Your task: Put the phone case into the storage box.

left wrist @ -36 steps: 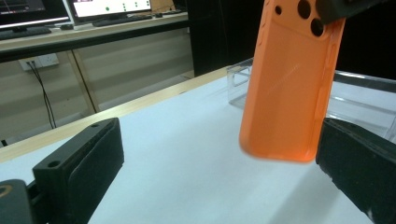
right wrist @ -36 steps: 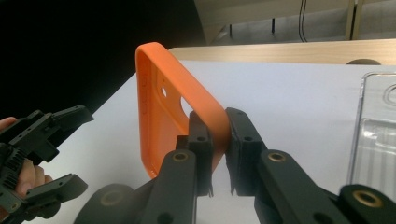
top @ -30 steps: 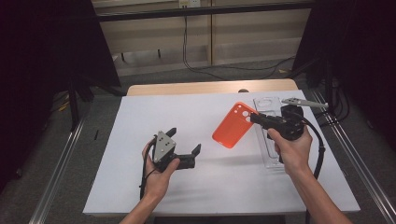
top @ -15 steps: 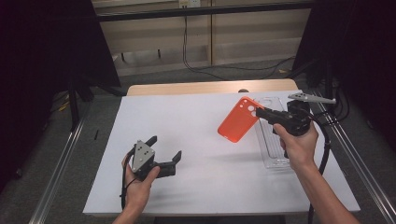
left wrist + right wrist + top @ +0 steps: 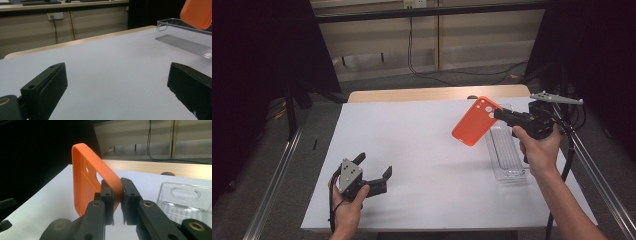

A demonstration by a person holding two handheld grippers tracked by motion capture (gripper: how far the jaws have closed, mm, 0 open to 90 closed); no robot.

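High view showed the right tool (image 5: 501,114) clamped on the soft orange rubber phone case (image 5: 473,121), now lifted higher above the clear plastic tray (image 5: 508,159). Left tool (image 5: 374,173), wide open and empty, had backed off along the white desk (image 5: 427,150), so extraction looked done.

L hand (image 5: 348,202) sits low at the near-left of the worktop, forearm coming in from the bottom edge, holding the left claw (image 5: 374,172) roughly level w/ jaws spread wide and nothing btwn them. R arm reaches fwd on the right side, forearm angled up from the bottom-right corner, R hand (image 5: 539,150) raised above the worktop w/ wrist cocked. Right claw (image 5: 498,114) points left toward the middle, jaws pinched shut on a thin edge.
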